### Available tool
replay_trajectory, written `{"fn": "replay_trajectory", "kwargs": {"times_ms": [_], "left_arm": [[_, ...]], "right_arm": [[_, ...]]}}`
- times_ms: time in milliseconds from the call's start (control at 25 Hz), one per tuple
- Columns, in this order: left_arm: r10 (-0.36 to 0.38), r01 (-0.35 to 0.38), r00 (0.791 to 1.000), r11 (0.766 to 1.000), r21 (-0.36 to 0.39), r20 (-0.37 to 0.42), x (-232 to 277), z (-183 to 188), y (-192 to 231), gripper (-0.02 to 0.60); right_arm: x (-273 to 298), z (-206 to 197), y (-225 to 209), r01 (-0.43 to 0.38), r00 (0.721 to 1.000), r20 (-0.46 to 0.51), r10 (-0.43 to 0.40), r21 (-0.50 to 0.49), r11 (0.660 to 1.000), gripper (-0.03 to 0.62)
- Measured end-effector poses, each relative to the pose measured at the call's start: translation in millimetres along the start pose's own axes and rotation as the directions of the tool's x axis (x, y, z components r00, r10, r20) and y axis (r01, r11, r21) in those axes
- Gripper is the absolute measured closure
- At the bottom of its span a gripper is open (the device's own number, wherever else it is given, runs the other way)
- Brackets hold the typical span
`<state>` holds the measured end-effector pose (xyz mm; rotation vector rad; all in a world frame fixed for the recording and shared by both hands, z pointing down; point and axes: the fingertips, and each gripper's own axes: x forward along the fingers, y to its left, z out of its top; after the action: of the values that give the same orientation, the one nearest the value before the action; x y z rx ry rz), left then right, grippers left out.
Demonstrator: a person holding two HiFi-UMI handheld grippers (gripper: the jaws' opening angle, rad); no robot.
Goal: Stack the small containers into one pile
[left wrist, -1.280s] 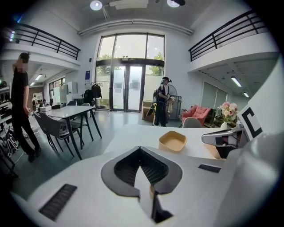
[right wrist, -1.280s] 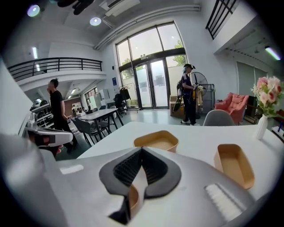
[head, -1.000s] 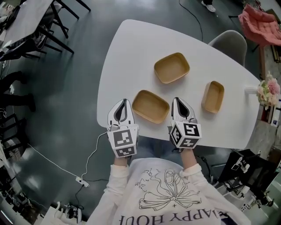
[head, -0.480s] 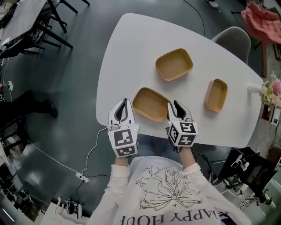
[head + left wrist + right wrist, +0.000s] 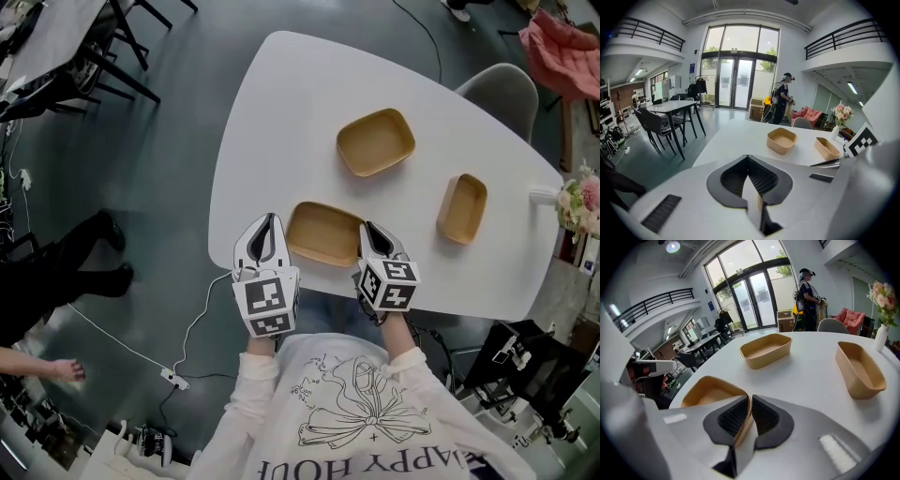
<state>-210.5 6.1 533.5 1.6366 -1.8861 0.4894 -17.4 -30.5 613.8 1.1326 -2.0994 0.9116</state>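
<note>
Closest in, at the near edge of the white bench (image 5: 281, 112), the left gripper (image 5: 266, 230) is seen with its jaws pressed together and nothing caught between them. It's parked just left of the nearest container (image 5: 323, 234), no contact that can be made out.

Right next to that, the right gripper (image 5: 375, 239) is clamped on the right-hand wall of that same nearest container. Its jaws have just been closing, and in the right gripper view the thin tan wall is pinched between the two black pads. Whether the container is lifted off the bench can't be told.

Further out, a second container (image 5: 375, 142) is sat flat around the middle of the bench, open side up, well apart from the first. A third container (image 5: 462, 207), the narrower one, is set off to the right, nearer the bench's right edge. So nothing is stacked yet, all three are separate.

Past the far edge, a grey chair (image 5: 497, 89) is tucked in, and a vase of flowers (image 5: 577, 197) is found at the bench's right end.
</note>
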Motion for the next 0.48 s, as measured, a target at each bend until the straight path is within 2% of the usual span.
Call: {"fn": "replay_trajectory", "kwargs": {"times_ms": [240,480], "left_arm": [[-0.013,0.013,0.999,1.000,0.000,0.031,-2,17,-3,0.575],[-0.039,0.039,0.996,0.999,0.005,0.081,-3,42,-9,0.575]], "right_arm": [[-13,34,4,-0.032,0.998,0.050,0.033,-0.019,0.999,0.556],[-37,92,-5,-0.016,0.989,0.145,0.025,-0.065,0.998,0.556]]}}
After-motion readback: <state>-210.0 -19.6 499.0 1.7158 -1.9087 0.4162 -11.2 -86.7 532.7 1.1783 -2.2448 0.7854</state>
